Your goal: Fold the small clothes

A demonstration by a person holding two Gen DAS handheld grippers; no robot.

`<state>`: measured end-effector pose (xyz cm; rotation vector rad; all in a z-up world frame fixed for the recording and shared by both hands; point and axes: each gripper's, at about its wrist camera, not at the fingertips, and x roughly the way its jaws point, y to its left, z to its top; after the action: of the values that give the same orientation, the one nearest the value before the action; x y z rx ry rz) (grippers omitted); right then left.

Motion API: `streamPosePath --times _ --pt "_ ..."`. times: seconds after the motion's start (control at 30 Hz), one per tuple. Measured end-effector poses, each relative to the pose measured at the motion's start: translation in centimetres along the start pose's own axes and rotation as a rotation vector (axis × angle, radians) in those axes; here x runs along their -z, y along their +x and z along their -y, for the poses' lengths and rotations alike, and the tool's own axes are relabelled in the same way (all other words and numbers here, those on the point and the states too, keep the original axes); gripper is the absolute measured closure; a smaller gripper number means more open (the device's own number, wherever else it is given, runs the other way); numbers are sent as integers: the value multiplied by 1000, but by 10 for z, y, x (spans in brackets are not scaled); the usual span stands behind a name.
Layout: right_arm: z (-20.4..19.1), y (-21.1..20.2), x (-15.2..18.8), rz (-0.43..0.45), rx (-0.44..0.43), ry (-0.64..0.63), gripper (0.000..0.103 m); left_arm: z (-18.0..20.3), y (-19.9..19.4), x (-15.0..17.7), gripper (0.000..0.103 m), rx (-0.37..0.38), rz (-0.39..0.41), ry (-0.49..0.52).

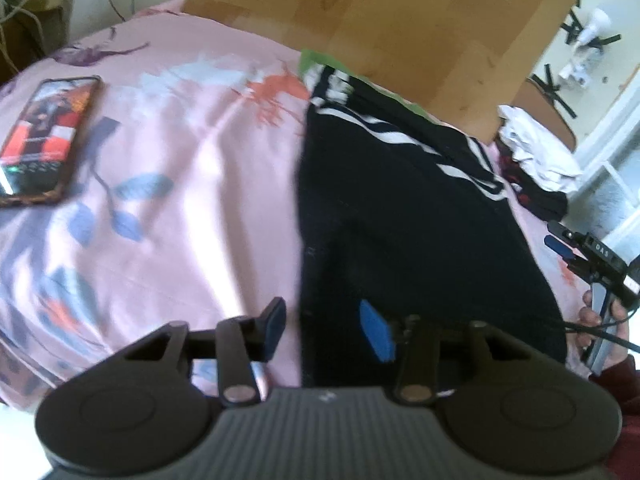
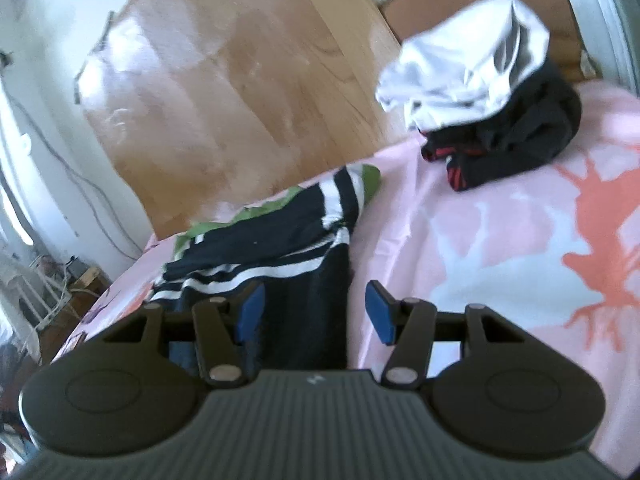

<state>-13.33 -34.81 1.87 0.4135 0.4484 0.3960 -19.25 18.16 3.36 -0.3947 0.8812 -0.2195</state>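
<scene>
A black garment with white stripes [image 1: 404, 216] lies spread on the pink floral bedsheet [image 1: 180, 152]; it also shows in the right wrist view [image 2: 296, 280]. A bit of green cloth [image 1: 316, 58] sticks out from under its far end. My left gripper [image 1: 326, 328] is open, straddling the garment's left near edge. My right gripper [image 2: 314, 310] is open, straddling the garment's right edge; it also shows in the left wrist view [image 1: 576, 248], held by a hand.
A phone [image 1: 40, 140] lies on the sheet at the far left. A pile of white and black-red clothes [image 2: 480, 100] sits at the back right of the bed. A wooden headboard [image 2: 240, 80] stands behind.
</scene>
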Motion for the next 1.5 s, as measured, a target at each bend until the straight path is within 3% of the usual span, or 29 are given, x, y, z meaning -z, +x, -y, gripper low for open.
streamPosePath --times 0.17,0.33,0.37,0.4,0.43,0.57,0.63,0.7,0.73,0.77,0.87,0.93,1.03,1.1,1.17,1.23,1.27,1.3,1.37,1.5 --pt "-8 -29 13 -6 -6 -55 44 6 13 -1 46 0 -2 36" --pt "-9 -63 36 -78 -48 -99 44 9 11 0 46 -14 -16 57" --pt "-8 -69 41 -106 -66 -99 44 10 10 1 56 -13 -17 63" --pt "-7 -75 45 -133 -79 -94 44 12 11 3 80 -15 -24 83" --pt "-5 -80 50 -160 -86 -91 44 15 13 4 90 -11 -38 98" --pt "1 -87 66 -233 -115 -21 44 20 6 5 92 28 -36 117" --pt "-3 -83 74 -272 -144 5 45 15 -13 -1 93 48 9 100" --pt "-13 -79 83 -291 -174 -22 61 3 -37 -7 93 45 66 67" --pt "-16 -75 86 -311 -187 -31 82 -3 -44 -9 93 35 83 55" --pt "-20 -70 91 -341 -195 -37 92 -7 -48 -10 93 16 90 48" --pt "-28 -68 93 -363 -217 -88 92 -12 -41 -7 93 -33 63 41" --pt "-29 -69 89 -363 -208 -111 92 -12 -31 -4 93 -41 38 38" --pt "-23 -64 86 -388 -203 -54 83 -13 -15 2 83 -38 -8 31" --pt "-19 -62 87 -409 -237 -19 75 -14 -10 7 58 -17 -31 36" --pt "-20 -62 88 -421 -267 -21 68 -12 -10 11 52 21 -29 45" --pt "-25 -57 91 -457 -282 -35 69 -9 -9 14 55 27 -39 64" --pt "-27 -54 93 -483 -285 -45 73 -7 -9 15 67 21 -39 71" --pt "-29 -53 94 -496 -286 -61 91 -8 -9 14 93 22 -50 72" --pt "-32 -55 91 -485 -315 -80 93 -11 -13 8 94 51 -53 52" --pt "-30 -69 64 -385 -405 -81 93 -21 -33 -14 94 163 30 -35"
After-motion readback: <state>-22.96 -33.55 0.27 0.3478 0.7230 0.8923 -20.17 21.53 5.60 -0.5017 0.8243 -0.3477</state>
